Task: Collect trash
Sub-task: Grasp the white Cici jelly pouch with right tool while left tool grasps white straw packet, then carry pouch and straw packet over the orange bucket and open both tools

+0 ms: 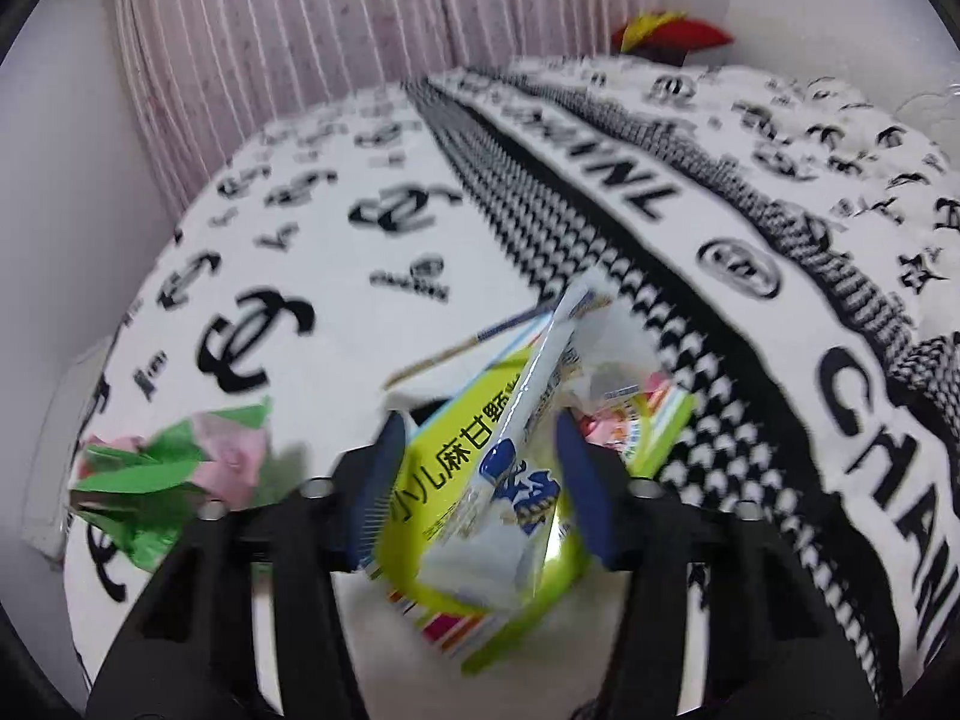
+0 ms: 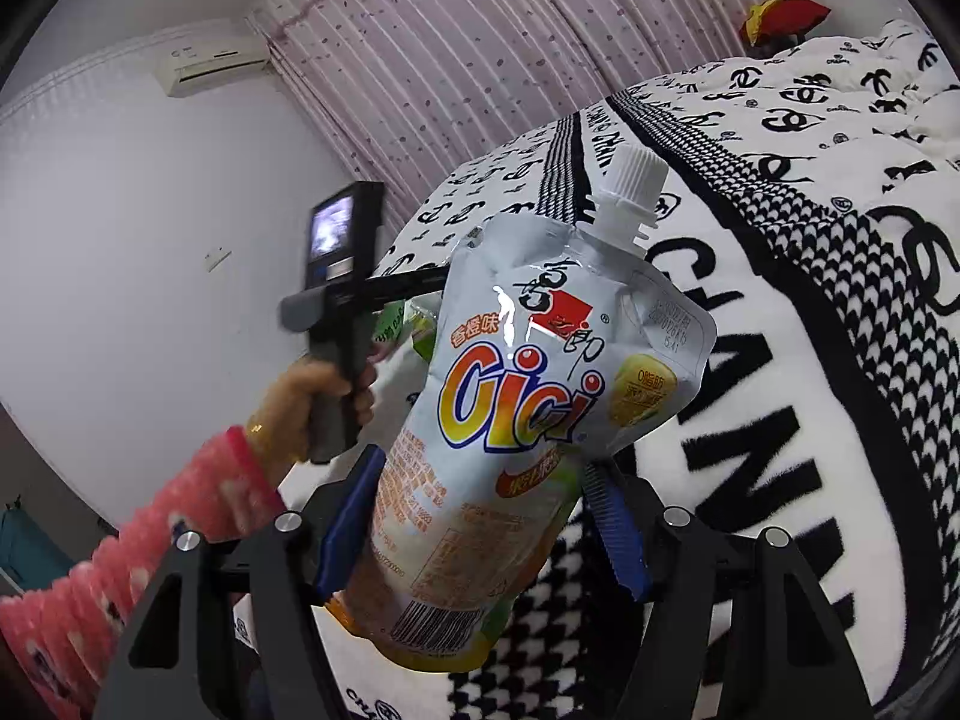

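Note:
In the left wrist view my left gripper (image 1: pixel 474 480) is shut on a yellow-green medicine box (image 1: pixel 444 480) stuffed with a white-blue wrapper (image 1: pixel 522 420) and other scraps, held over the bed. A crumpled green and pink wrapper (image 1: pixel 174 474) lies on the blanket to the left. In the right wrist view my right gripper (image 2: pixel 486 510) is shut on a silver Cici jelly pouch (image 2: pixel 528 408) with a white screw cap, held upright above the bed. The left gripper's handle (image 2: pixel 342 324) and the hand holding it show to the left.
The bed carries a white blanket with black logos and a houndstooth band (image 1: pixel 600 228). Pink striped curtains (image 2: pixel 456 54) hang behind. A red and yellow cushion (image 2: pixel 780 15) lies at the far end. A white wall with an air conditioner (image 2: pixel 210 63) is at left.

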